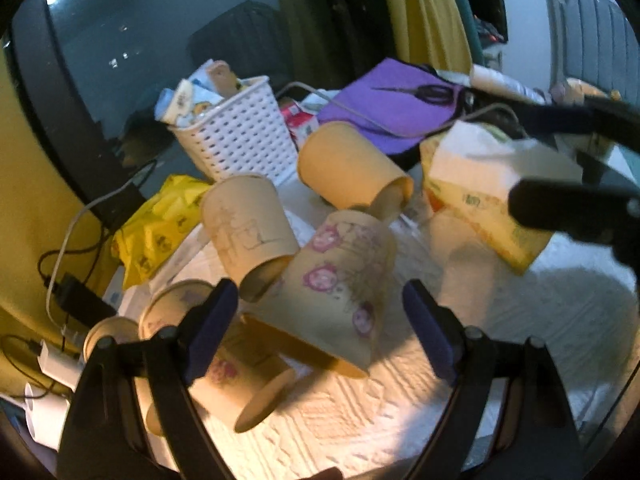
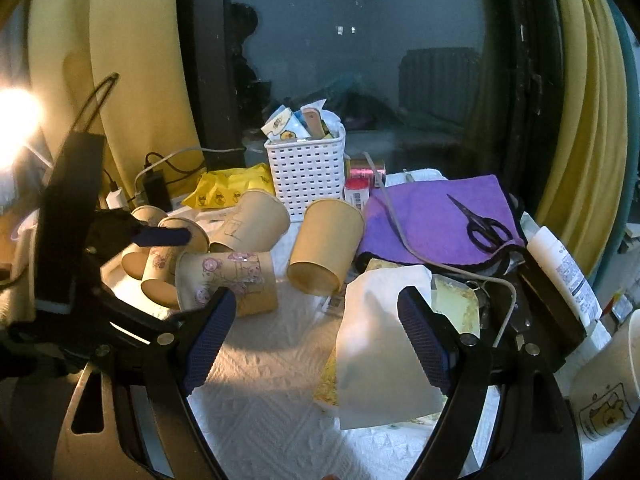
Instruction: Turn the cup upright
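Several tan paper cups lie tipped over on a white towel (image 1: pixel 400 420). The nearest, a cup with pink flower prints (image 1: pixel 340 292), lies on its side between the open fingers of my left gripper (image 1: pixel 320 332), not gripped. It also shows in the right wrist view (image 2: pixel 232 280). A plain cup (image 1: pixel 348 168) and a cup with line drawings (image 1: pixel 244 228) lie behind it. My right gripper (image 2: pixel 316 336) is open and empty, above a tissue pack (image 2: pixel 384 344).
A white perforated basket (image 1: pixel 236 140) full of packets stands behind the cups. A yellow packet (image 1: pixel 160 224) and cables lie left. A purple cloth (image 2: pixel 432 216) with scissors (image 2: pixel 480 228) lies right. An upright printed cup (image 2: pixel 612 396) stands at far right.
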`<state>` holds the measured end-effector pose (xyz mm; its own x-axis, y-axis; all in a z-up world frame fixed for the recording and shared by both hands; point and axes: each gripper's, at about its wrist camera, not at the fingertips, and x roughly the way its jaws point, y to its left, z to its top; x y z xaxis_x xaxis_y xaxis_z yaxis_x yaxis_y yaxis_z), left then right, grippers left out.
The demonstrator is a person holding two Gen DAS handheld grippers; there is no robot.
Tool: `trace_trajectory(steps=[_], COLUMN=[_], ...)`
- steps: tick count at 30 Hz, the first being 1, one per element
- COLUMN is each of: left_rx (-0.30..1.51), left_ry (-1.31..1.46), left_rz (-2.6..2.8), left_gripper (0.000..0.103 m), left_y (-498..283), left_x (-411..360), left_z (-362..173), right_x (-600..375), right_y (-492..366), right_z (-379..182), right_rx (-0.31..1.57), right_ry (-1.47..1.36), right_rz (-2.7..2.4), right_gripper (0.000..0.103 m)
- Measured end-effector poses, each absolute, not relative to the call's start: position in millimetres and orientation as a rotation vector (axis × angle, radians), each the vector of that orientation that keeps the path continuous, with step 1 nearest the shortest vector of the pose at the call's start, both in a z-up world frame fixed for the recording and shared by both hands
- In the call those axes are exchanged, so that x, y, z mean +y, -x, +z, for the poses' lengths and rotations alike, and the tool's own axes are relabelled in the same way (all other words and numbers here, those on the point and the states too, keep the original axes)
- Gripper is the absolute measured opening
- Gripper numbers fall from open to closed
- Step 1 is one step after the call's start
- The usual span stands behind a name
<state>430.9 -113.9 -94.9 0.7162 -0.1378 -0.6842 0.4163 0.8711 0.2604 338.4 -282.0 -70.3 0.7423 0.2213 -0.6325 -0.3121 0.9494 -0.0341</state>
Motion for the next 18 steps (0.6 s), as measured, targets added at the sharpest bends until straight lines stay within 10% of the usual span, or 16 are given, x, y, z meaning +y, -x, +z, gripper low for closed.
trace_trajectory(steps=[18], left_rx=[0.704], left_ry=[-0.405], left_rz=[-0.347], left_gripper=[0.079], left_y=[-409], left_x=[-111], left_z=[-93], right_x=[-294], right_y=[-326], right_z=[-66], right_rx=[0.689], right_ry=[0.123], right_rz=[0.242], right_gripper=[0.085])
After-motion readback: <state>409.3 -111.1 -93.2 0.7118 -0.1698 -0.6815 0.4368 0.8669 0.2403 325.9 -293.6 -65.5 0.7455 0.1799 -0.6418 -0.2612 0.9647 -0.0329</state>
